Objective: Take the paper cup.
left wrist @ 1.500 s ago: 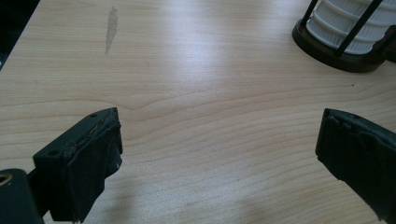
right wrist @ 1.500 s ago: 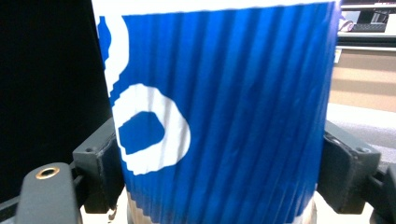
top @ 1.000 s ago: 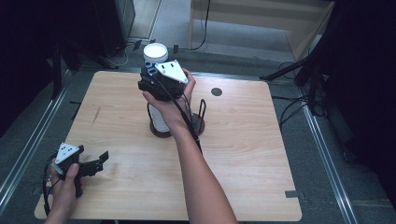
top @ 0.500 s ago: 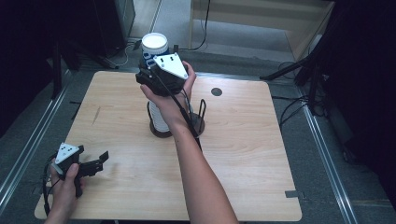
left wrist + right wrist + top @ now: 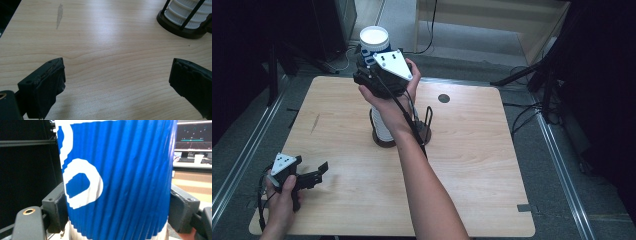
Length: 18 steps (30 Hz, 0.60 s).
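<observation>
A: The blue cup [image 5: 117, 177] is clamped in your right gripper [image 5: 373, 70], lifted clear of the stack of white cups [image 5: 381, 126] and held in the air out past the table's far edge. Its ribbed sleeve carries large white lettering; in the right gripper view you can see one rounded letter that looks like an "a" or an "o", and part of another above it. No whole word reads.

B: What has changed since a second ago?

A: You have carried the cup higher and further toward the far edge. A second ago it sat just above the stack; now its white lid [image 5: 374, 36] shows beyond the table's [image 5: 472, 165] edge in the high view. Your left hand and its gripper have not moved.

B: And the grip itself?

A: Your right gripper's jaws press on both sides of the sleeve, one pad on each flank, low on the blue part. Your left gripper [image 5: 314, 175] rests near the near left corner of the table with its jaws wide apart, holding and touching nothing. In the left gripper view bare wood lies between them, and the black wire holder [image 5: 183, 31] with the stacked cups stands well apart, toward the middle of the table.
</observation>
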Available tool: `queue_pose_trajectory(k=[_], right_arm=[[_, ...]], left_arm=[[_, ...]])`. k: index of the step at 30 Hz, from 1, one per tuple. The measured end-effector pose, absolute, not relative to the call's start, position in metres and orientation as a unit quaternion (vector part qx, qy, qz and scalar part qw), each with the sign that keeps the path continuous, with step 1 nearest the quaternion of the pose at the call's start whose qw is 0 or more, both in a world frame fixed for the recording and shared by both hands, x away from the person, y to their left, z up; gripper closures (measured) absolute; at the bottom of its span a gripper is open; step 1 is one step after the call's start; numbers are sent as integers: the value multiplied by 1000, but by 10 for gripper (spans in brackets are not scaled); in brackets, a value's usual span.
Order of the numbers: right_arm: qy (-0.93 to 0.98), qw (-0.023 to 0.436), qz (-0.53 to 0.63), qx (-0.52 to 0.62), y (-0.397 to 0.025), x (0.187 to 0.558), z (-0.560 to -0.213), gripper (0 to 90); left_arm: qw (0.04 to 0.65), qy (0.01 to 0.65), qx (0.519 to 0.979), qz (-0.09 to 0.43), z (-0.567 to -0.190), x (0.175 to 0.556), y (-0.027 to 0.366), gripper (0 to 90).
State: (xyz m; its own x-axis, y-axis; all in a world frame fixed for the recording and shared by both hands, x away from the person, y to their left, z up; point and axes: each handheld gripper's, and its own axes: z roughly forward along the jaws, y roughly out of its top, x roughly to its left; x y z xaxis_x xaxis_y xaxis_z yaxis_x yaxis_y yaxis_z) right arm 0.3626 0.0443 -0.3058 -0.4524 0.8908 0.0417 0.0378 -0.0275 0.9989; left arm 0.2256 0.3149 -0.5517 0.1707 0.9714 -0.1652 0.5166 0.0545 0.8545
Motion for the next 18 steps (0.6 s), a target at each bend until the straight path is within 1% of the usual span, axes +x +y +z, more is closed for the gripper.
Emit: queue_pose_trajectory(k=[10, 18], right_arm=[[590, 363, 609, 387, 31, 359, -293, 190], [579, 368, 612, 395, 11, 356, -287, 190]], left_arm=[[432, 586, 633, 264, -552, 226, 315, 11], [437, 585, 631, 261, -552, 226, 316, 11]])
